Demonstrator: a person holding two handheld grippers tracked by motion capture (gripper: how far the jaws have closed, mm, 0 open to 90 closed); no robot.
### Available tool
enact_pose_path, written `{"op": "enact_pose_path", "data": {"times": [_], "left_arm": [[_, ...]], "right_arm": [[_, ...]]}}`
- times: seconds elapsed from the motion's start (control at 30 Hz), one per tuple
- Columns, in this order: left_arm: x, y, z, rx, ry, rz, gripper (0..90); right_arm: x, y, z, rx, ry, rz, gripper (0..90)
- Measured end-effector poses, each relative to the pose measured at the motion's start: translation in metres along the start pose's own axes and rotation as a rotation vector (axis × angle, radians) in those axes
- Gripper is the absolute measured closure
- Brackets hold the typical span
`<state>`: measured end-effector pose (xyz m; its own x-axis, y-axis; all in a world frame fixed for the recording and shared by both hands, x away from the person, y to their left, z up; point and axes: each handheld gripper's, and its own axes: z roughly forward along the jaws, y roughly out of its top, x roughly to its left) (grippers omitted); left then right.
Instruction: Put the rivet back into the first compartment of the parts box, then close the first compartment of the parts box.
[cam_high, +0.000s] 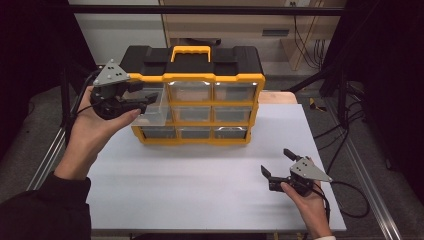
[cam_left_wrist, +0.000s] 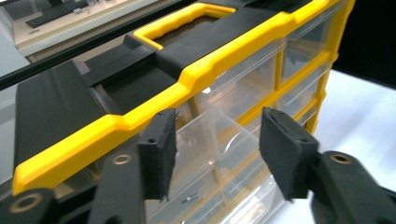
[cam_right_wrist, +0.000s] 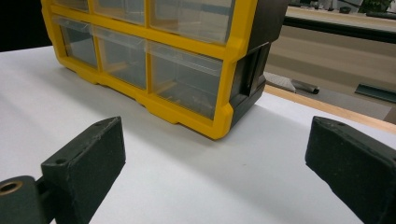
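Left gripper (cam_high: 145, 100), upper left of frame, jaws spread around the pulled-out clear drawer (cam_high: 155, 107) of the yellow-black organizer (cam_high: 200, 80), not pinching. Right gripper (cam_high: 277, 162) spread, lower right, over table (cam_high: 200, 175).

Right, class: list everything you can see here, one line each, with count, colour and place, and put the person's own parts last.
Organiser: one, yellow frame with black body, far middle of the table.
Handle: one, yellow, on top of the organiser.
Drawers: nine, clear, three rows of three in the organiser's front.
Pulled drawer: one of the nine, clear, top left, sticking out.
Table: one, white top, under the organiser.
Cables: several, black, on the floor at right.
Left claw: one, black, open around the pulled drawer's front.
Right claw: one, black, open, low over the table at front right.
Hands: two, one on each claw.
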<state>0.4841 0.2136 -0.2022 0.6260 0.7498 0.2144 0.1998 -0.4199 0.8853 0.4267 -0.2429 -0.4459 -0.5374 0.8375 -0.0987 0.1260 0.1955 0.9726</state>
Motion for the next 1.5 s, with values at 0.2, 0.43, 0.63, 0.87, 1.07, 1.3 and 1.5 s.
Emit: {"op": "enact_pose_path", "data": {"times": [0.2,0.43,0.63,0.87,1.07,1.3,1.5], "left_arm": [[-0.01,-0.007,-0.008,-0.053,-0.015,0.012,23.6],[-0.019,-0.03,-0.019,-0.099,-0.032,0.006,22.8],[-0.024,-0.045,-0.027,-0.106,-0.023,0.005,30.3],[-0.038,-0.052,-0.033,-0.129,-0.033,0.01,36.5],[-0.047,-0.058,-0.031,-0.125,-0.053,0.011,36.6],[-0.051,-0.069,-0.029,-0.128,-0.048,-0.016,40.8],[-0.05,-0.077,-0.031,-0.141,-0.01,-0.05,56.2]], "right_arm": [[0.0,0.0,0.0,-0.007,-0.001,-0.002,5.0],[0.0,0.0,0.0,-0.008,-0.002,-0.005,5.0],[0.001,0.0,0.0,-0.004,0.0,-0.006,5.0],[0.001,0.0,0.0,0.0,-0.001,-0.006,5.0],[0.001,0.0,0.0,-0.004,-0.001,-0.004,5.0],[0.001,0.0,0.0,0.001,-0.003,-0.007,5.0],[0.001,0.0,0.0,-0.004,-0.002,-0.007,5.0]]}}
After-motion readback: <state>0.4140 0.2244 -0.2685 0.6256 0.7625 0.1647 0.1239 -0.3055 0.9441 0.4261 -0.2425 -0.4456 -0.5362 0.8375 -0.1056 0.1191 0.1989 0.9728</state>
